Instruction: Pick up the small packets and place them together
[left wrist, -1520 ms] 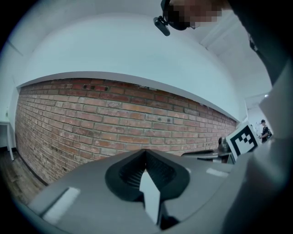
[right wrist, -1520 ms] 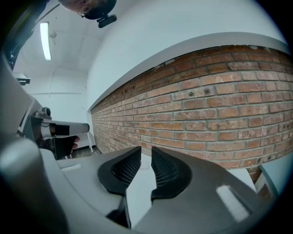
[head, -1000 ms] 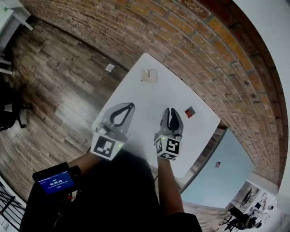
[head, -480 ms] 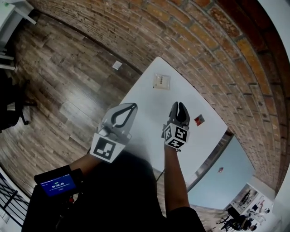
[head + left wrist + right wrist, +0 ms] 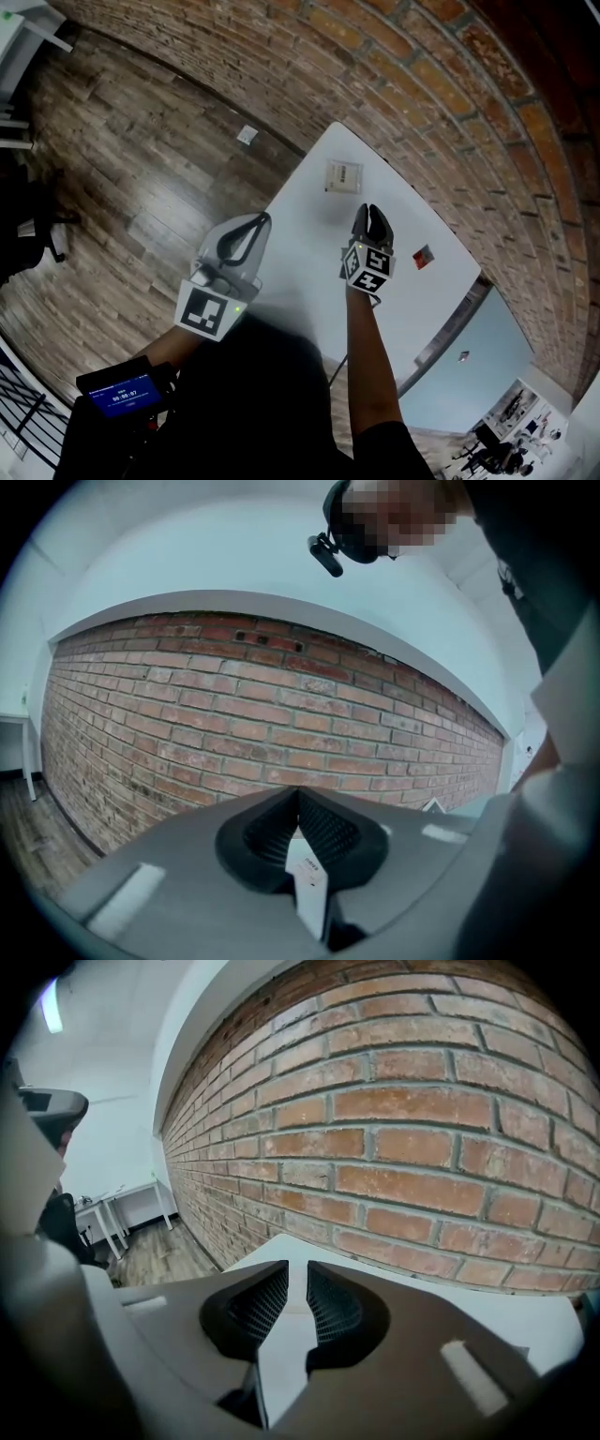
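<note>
**Two packets on table, one already gripped**

My left gripper (image 5: 298, 794) stayed clenched on a white packet (image 5: 307, 883). Within the last second the right gripper (image 5: 373, 212), jaws slightly parted and empty, dropped forward over the table (image 5: 314, 220) toward the pale packet (image 5: 343, 176). The red packet (image 5: 424, 256) lay to its right. The pale one was probably next.

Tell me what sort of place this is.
Probably an office or studio-type workroom, indoors. It has a bare brick wall, a wood-plank floor, a plain white table set by that wall, and more white desks further along the room.
</note>
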{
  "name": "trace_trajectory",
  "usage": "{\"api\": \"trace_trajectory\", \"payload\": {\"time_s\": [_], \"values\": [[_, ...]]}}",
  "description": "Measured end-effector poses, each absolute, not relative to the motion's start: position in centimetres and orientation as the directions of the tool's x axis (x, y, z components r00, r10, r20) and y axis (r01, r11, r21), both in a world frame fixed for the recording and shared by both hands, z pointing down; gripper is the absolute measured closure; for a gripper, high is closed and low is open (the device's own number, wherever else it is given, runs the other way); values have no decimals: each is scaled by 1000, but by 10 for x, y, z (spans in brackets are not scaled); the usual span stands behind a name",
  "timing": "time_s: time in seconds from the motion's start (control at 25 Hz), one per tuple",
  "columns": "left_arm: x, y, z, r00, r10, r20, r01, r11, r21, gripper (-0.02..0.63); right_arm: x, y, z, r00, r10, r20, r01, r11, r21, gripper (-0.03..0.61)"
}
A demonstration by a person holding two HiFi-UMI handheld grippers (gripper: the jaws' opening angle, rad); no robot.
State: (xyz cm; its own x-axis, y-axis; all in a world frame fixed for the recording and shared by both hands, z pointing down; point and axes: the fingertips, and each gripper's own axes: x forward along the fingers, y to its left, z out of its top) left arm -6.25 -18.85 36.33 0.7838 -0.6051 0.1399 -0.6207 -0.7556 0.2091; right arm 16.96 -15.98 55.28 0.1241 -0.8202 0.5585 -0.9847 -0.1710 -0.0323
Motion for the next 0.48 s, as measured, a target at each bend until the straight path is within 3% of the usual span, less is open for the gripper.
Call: {"api": "trace_trajectory", "payload": {"time_s": [0.48], "values": [[-65, -185, 391, 760, -613, 217, -650, -729, 217, 612, 183, -176, 611, 97, -753, 651, -984, -169, -49, 497]]}}
